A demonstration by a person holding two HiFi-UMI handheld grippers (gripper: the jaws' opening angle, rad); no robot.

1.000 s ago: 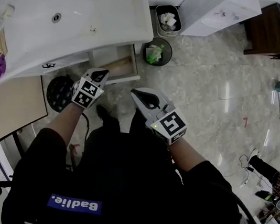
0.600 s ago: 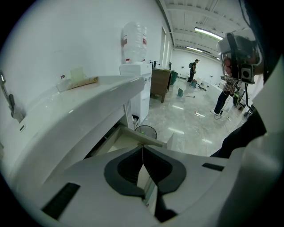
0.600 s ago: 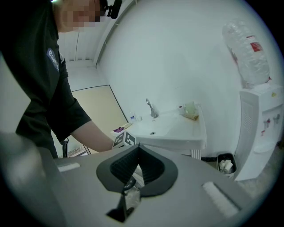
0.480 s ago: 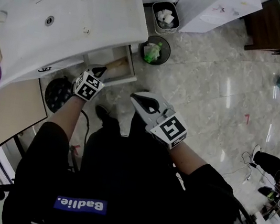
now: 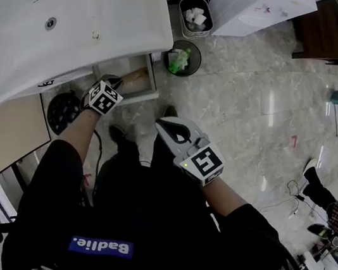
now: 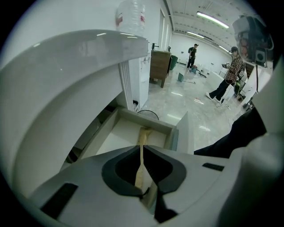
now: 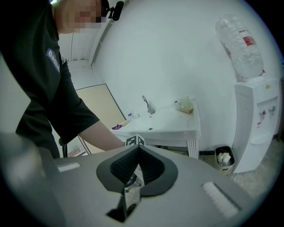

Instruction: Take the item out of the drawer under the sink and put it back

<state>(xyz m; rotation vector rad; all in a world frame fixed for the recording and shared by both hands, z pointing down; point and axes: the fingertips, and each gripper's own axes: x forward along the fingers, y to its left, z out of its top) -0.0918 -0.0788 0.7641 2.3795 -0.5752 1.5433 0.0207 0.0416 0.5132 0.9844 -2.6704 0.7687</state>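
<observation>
The drawer under the white sink stands pulled out. A long, thin beige wooden item lies with its far end in the drawer. My left gripper points steeply down at the drawer's near end and is shut on the item's thin handle. In the left gripper view the item runs from between the closed jaws of the left gripper into the drawer. My right gripper hangs over the floor to the right, shut and holding nothing; the right gripper view shows the right gripper aimed at the sink.
Two waste bins stand on the floor right of the sink. A water dispenser is beyond them. A black round object sits under the sink's left side. People stand far off across the marble floor.
My left gripper has sunk toward the open drawer with the beige item still in its jaws. The right gripper has stayed nearly in place.
</observation>
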